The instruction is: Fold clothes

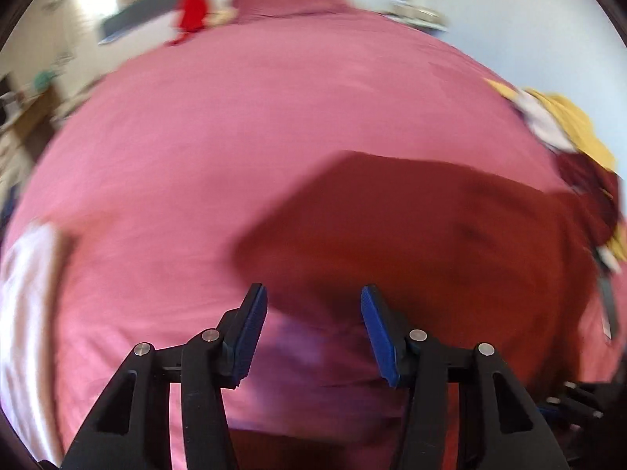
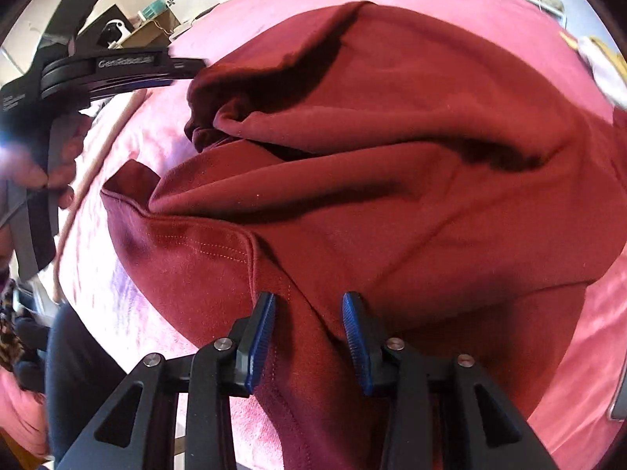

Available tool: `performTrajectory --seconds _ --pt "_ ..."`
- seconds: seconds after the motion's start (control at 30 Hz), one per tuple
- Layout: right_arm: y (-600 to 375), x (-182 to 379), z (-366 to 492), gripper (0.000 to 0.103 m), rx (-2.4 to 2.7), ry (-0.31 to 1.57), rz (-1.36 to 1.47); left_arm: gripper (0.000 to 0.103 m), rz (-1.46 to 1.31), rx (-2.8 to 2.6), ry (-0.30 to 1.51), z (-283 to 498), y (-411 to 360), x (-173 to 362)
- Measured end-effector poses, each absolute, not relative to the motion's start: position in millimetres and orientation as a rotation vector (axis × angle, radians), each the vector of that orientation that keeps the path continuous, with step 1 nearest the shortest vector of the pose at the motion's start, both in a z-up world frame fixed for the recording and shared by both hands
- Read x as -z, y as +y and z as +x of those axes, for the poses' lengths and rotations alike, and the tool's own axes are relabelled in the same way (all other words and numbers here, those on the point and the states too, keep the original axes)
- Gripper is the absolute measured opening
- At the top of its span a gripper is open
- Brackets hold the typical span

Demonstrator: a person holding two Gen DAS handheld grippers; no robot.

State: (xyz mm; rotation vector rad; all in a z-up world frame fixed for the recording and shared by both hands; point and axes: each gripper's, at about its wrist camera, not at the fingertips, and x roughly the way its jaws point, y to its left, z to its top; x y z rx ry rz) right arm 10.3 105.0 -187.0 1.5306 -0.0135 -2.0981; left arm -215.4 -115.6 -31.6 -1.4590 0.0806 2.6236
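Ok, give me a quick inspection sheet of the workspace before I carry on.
Surface: pink bedspread, mostly bare.
Job's things: dark red garment, rumpled, partly folded over itself.
Clutter: yellow and white clothes at the bed's edge; red item at the far end.
Grippers: left claw open, empty; right claw open astride a garment seam.
Cables: nothing seen.
Surroundings: bright window, shelves, blurred.

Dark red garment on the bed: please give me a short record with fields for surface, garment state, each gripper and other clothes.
surface: pink bedcover
garment: dark red garment, crumpled, partly folded over
left gripper: open, nothing between pads
right gripper: open, stitched edge between the pads, not pinched
other clothes: yellow and white pile; white cloth
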Motion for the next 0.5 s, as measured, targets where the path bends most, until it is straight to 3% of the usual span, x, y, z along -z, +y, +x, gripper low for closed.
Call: performTrajectory --seconds 0.13,0.27,0.37,0.5 --pt "114 187 9 0.037 2.08 -0.002 1.511 0.062 -1.428 -2.593 0.331 -228 -59 37" --pt "123 189 8 0.037 2.082 0.006 1.493 0.06 -1.484 -2.601 0.524 -251 -33 56" --pt "132 189 5 0.038 2.075 -0.006 1.484 0.018 -1.559 -2.713 0.488 -269 -49 64" --pt "143 189 2 0.038 2.06 -0.008 1.483 0.012 -1.584 -2.789 0.18 -273 -87 55"
